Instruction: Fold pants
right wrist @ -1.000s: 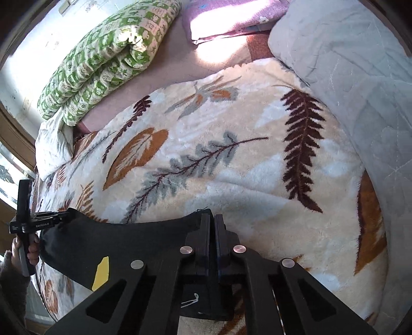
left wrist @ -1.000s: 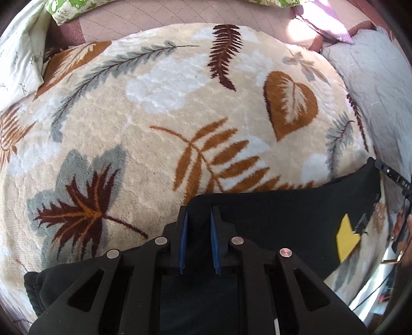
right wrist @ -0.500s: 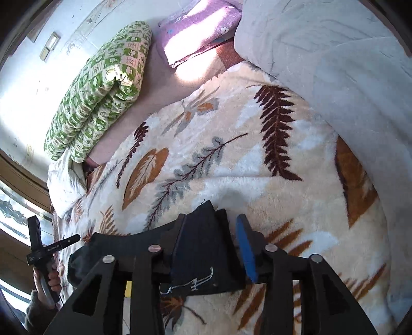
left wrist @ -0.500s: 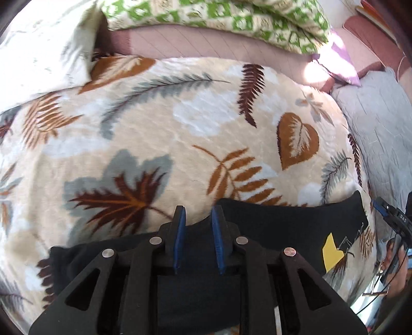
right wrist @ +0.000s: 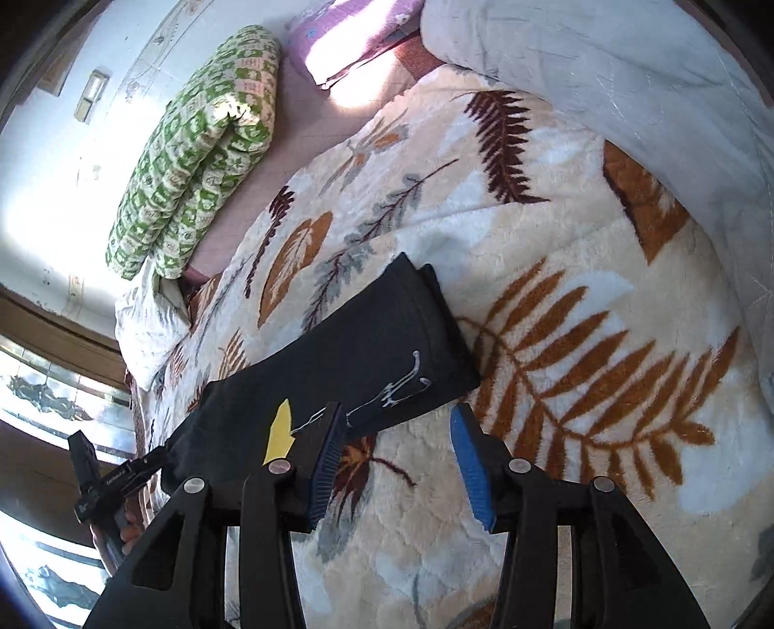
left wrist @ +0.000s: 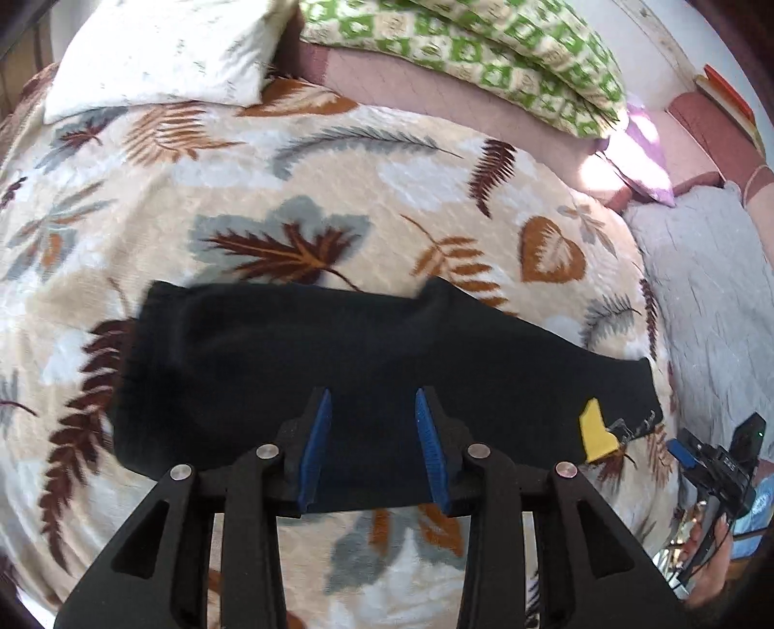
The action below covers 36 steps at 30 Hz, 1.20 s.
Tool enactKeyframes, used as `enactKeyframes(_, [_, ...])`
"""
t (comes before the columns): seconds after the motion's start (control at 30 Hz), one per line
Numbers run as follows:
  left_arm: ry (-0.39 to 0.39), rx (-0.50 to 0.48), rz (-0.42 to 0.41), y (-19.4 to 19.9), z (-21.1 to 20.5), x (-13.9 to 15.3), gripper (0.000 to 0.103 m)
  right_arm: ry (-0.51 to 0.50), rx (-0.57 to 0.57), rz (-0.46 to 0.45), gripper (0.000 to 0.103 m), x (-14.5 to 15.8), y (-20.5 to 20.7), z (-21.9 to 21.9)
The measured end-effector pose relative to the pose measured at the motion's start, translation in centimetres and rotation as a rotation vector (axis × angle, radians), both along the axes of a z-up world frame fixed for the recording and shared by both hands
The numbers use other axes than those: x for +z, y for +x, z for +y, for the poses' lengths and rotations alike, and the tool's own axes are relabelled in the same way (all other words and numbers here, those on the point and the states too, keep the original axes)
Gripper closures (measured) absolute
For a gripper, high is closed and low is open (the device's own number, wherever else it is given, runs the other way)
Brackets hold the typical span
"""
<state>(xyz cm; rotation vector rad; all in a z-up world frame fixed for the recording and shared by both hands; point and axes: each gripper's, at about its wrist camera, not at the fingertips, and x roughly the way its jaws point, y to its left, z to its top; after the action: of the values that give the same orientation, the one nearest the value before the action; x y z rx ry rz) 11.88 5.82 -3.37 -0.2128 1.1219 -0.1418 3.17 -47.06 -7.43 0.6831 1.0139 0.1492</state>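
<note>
Black pants [left wrist: 338,353] lie flat as a long strip on a leaf-patterned blanket [left wrist: 242,193]. A yellow patch [left wrist: 597,430] and white print mark their right end. My left gripper [left wrist: 372,411] hovers open above the pants' near edge, nothing between its blue pads. In the right wrist view the pants [right wrist: 367,348] run from centre to lower left, with the yellow patch [right wrist: 279,430] and white print [right wrist: 401,382] showing. My right gripper [right wrist: 399,435] stands open just short of the pants' near end, over the blanket [right wrist: 580,338].
A green patterned quilt [left wrist: 483,53] and a white pillow [left wrist: 159,48] lie at the bed's far side. A grey quilt [left wrist: 701,290] lies on the right. A purple pillow [right wrist: 358,34] sits near the wall. A hand [right wrist: 121,527] holds the other gripper at lower left.
Both grippers have let go of the pants, opened and drawn back and up. The pants now rest flat on the blanket.
</note>
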Motion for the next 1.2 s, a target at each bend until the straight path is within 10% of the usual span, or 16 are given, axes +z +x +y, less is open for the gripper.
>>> enactKeyframes(0.53, [-0.104,0.06,0.146,3.2,11.7,-2.8,0.069,-0.114,0.632,-0.093,0.051,1.1,15.9,29.2])
enactKeyframes(0.9, [-0.098,-0.049,0.165,4.9,9.5,-4.9,0.069,-0.298,0.779,0.017,0.048,-3.1,19.9,35.5])
enactKeyframes(0.97, [-0.091,-0.053,0.153,4.9,9.0,-5.2,0.069,-0.335,0.802,0.012,0.055,-3.4,19.8,36.2])
enactKeyframes(1.03, [-0.079,-0.046,0.117,4.6,8.8,-5.1,0.069,-0.346,0.822,-0.008,0.087,-3.0,19.5,36.6])
enactKeyframes(1.2, [0.043,0.0,0.077,4.0,8.7,-5.1,0.081,-0.403,0.764,-0.078,0.098,-1.5,19.2,36.0])
